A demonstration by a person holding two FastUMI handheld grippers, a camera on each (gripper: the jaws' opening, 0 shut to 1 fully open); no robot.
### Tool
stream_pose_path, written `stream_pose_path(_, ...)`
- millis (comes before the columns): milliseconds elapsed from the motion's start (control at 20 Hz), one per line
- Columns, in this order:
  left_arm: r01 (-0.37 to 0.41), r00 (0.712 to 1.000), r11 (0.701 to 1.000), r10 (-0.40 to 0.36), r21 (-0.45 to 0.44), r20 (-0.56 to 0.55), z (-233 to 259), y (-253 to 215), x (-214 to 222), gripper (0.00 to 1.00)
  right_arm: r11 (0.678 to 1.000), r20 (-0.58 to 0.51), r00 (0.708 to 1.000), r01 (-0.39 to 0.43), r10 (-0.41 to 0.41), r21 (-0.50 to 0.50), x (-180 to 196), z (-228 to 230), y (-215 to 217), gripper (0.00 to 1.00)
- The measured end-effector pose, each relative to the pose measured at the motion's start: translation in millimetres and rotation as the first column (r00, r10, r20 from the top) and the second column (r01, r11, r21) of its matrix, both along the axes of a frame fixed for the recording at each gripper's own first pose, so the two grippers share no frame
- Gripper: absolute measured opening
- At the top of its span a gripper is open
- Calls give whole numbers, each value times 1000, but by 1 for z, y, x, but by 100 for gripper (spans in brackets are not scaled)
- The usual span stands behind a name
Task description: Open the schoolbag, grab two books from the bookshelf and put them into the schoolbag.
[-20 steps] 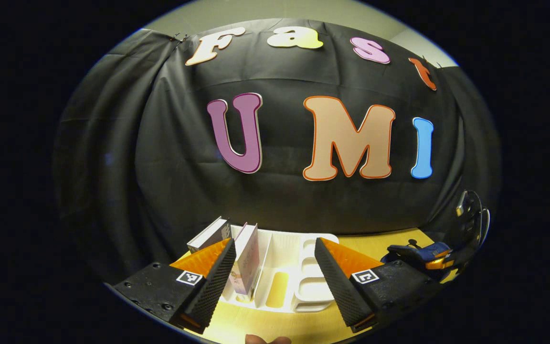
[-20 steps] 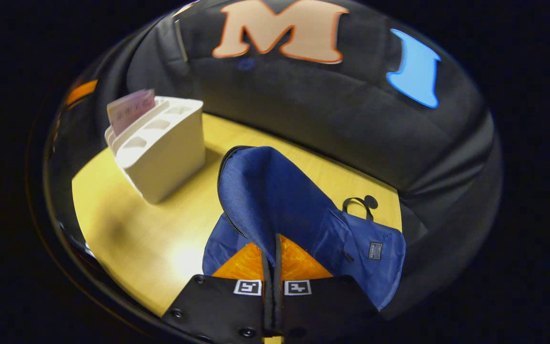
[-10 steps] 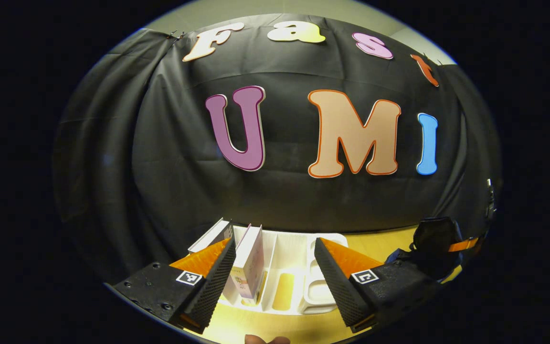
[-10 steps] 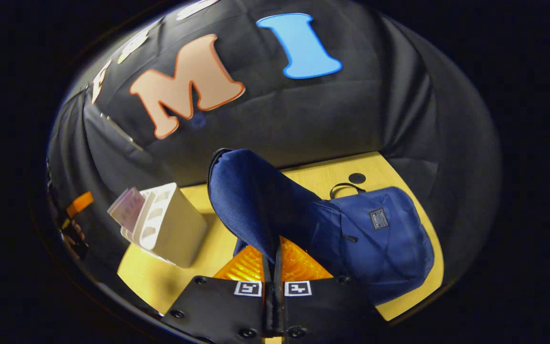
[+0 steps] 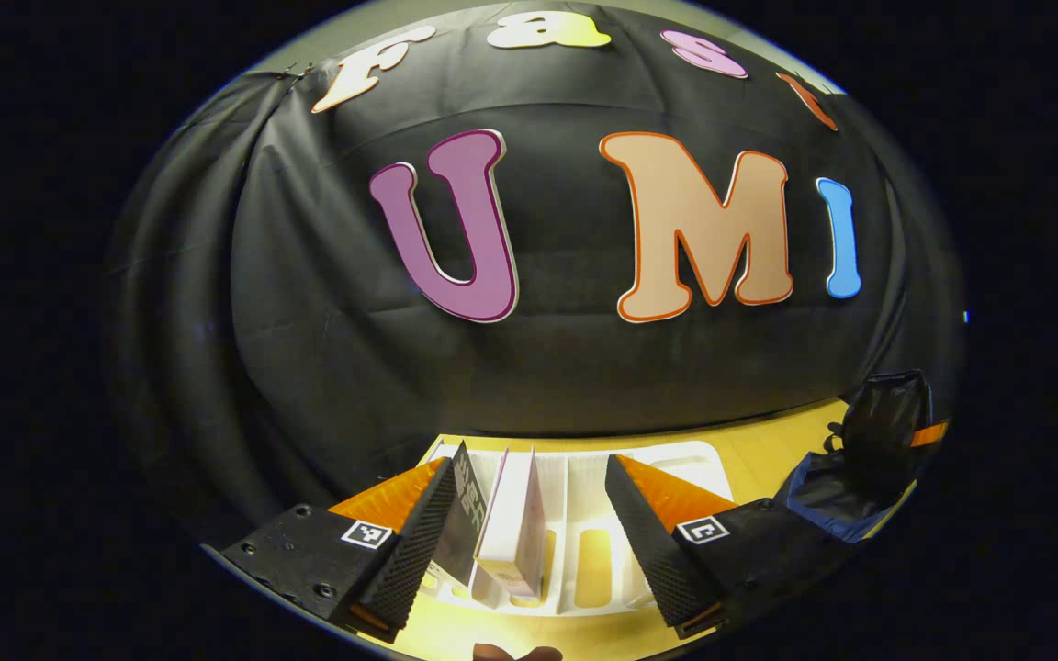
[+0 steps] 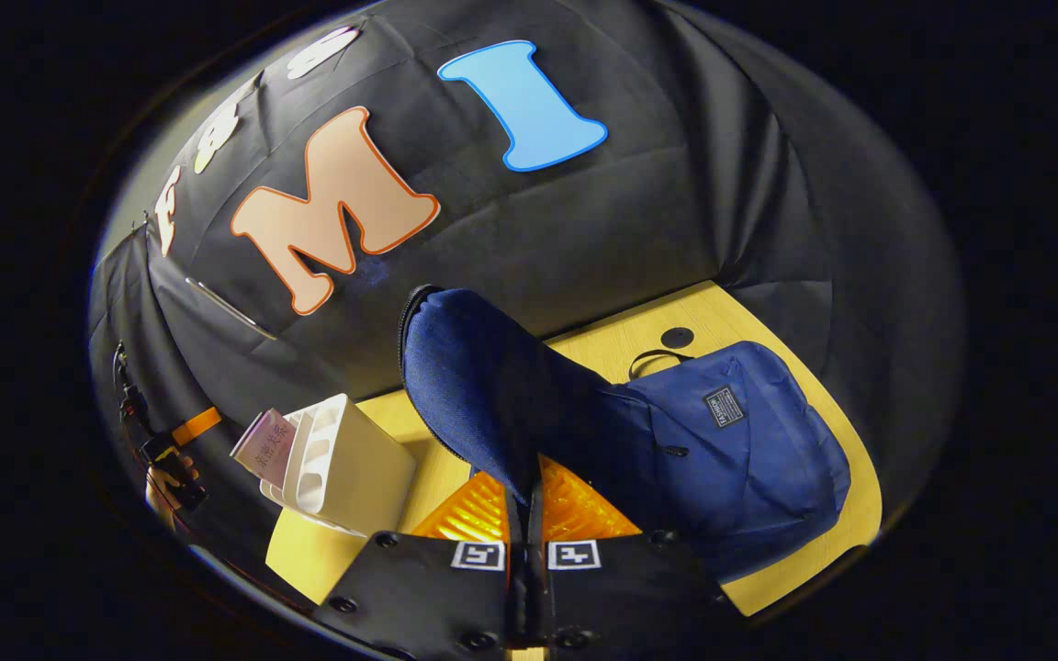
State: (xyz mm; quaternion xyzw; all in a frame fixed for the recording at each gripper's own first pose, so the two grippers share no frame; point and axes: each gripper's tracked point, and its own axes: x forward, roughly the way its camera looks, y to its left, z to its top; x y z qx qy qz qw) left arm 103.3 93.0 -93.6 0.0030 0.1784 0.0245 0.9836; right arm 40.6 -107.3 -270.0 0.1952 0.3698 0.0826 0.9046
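While the right gripper (image 6: 529, 500) stays pinched on the schoolbag's (image 6: 731, 441) lifted flap (image 6: 483, 386), the left gripper (image 5: 529, 528) has closed in on the bookshelf (image 5: 676, 456), jaws wide, straddling two upright books (image 5: 515, 514) at six o'clock. I'd say the bag is open and the first grab is due. The bag, at three o'clock in the right gripper view, is soft woven blue fabric; the shelf is smooth white slotted plastic on a yellow table (image 6: 630, 340).

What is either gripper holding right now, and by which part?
The right gripper is shut on the schoolbag, pinching its opened flap. The left gripper is open, holding nothing.
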Motion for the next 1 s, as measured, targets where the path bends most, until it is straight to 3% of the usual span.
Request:
stream_pose_path(50,14,999,1000,-14,5,-33,-6,2,4,95,1000,0,1000,4,-4,6,1,0,-1,4)
stream_pose_path(250,67,976,997,-57,41,-211,-41,15,14,95,1000,2,1000,11,-11,15,-1,1,-3,4)
stream_pose_path(350,96,946,995,-89,7,-312,-66,14,20,95,1000,4,1000,4,-4,5,1,2,-4,2)
stream_pose_path(500,80,889,996,-85,-31,-450,-99,20,20,94,1000,-3,1000,-4,4,2,-1,0,0,4)
stream_pose_path(750,103,816,994,-102,-30,-568,-124,21,24,94,1000,-11,1000,7,-7,18,-2,-3,-1,4)
stream_pose_path(800,118,800,992,-115,-35,-588,-128,19,23,93,1000,-11,1000,9,-9,19,-2,-1,0,4)
stream_pose_path(850,128,783,991,-121,-32,-611,-132,21,22,86,1000,-9,1000,10,-10,19,-1,-1,-1,4)
stream_pose_path(900,130,773,991,-116,-23,-624,-136,24,21,89,1000,-9,1000,11,-11,19,-2,-1,0,4)
stream_pose_path(1000,140,748,990,-117,-17,-653,-141,23,21,85,1000,-9,1000,13,-13,21,-2,0,-1,4)
